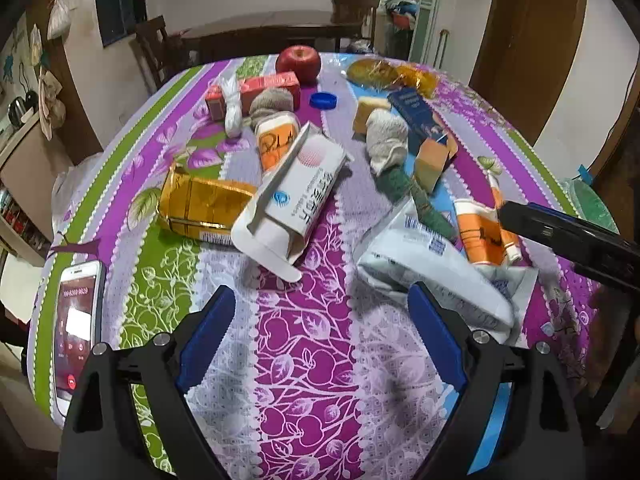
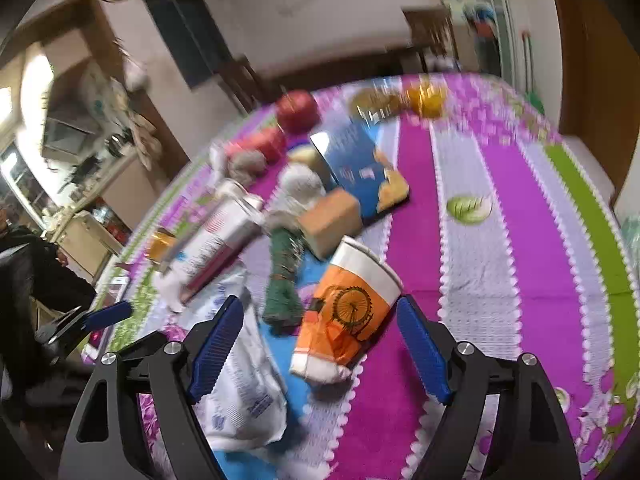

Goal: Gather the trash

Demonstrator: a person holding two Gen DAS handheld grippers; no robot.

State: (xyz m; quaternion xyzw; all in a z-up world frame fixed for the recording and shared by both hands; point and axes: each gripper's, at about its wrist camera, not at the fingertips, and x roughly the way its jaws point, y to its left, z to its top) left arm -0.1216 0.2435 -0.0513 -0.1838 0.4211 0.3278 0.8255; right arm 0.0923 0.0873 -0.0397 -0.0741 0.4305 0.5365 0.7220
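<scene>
The right gripper (image 2: 320, 344) stands with its jaws apart, and a crushed orange paper cup (image 2: 344, 312) lies on its side on the table (image 2: 472, 264) between them, its white rim toward 12 o'clock and its flattened base toward 6 o'clock; neither pad presses on it. The cup looks very light and thin-walled, already dented, so it should yield rather than resist: a squeeze across the mid-body would likely hold, while the rolled rim is the stiffest part. Its waxy print may slide on the ribbed pads. Just at 9 o'clock of the cup lie a green knitted bundle (image 2: 282, 280) and a crinkled white plastic wrapper (image 2: 244, 392), soft and apt to be caught along. The left gripper (image 1: 320, 340) hovers wide apart over bare cloth, holding nothing, a white carton (image 1: 296, 196) at its 12 o'clock.
</scene>
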